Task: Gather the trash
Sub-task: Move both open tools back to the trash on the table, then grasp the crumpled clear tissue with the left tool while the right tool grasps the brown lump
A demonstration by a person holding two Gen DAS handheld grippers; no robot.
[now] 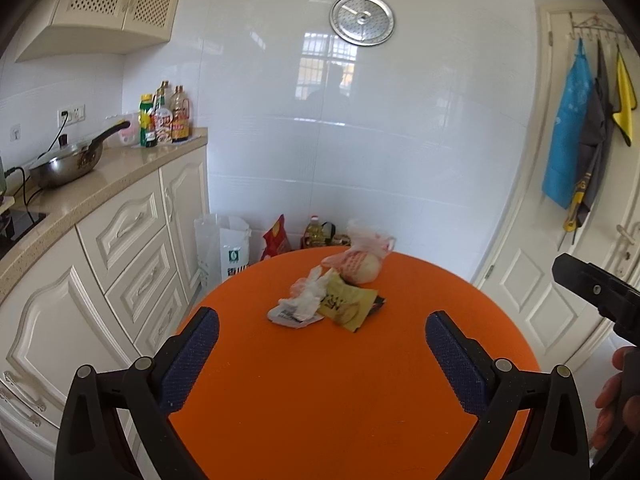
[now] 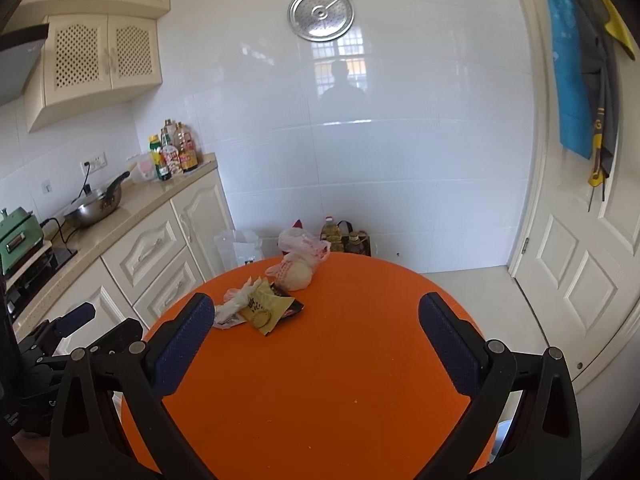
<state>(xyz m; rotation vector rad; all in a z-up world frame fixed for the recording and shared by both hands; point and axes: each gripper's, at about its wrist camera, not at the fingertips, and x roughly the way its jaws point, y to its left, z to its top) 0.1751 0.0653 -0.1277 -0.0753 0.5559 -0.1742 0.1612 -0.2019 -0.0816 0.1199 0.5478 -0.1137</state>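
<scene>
A small heap of trash lies on the far part of the round orange table (image 1: 340,380) (image 2: 340,360). It holds a crumpled white tissue (image 1: 304,300) (image 2: 236,304), a yellow snack wrapper (image 1: 348,306) (image 2: 266,310) and a knotted plastic bag (image 1: 360,260) (image 2: 298,266) with something round and pale inside. My left gripper (image 1: 322,334) is open above the near table, short of the heap, nothing between its fingers. My right gripper (image 2: 316,320) is open too, the heap ahead and to its left.
A kitchen counter (image 1: 100,184) with cream cabinets runs along the left, carrying a pan (image 1: 68,164) and sauce bottles (image 1: 164,118). Bags and oil bottles (image 1: 316,234) stand on the floor behind the table. A white door (image 2: 580,260) with hanging aprons is on the right.
</scene>
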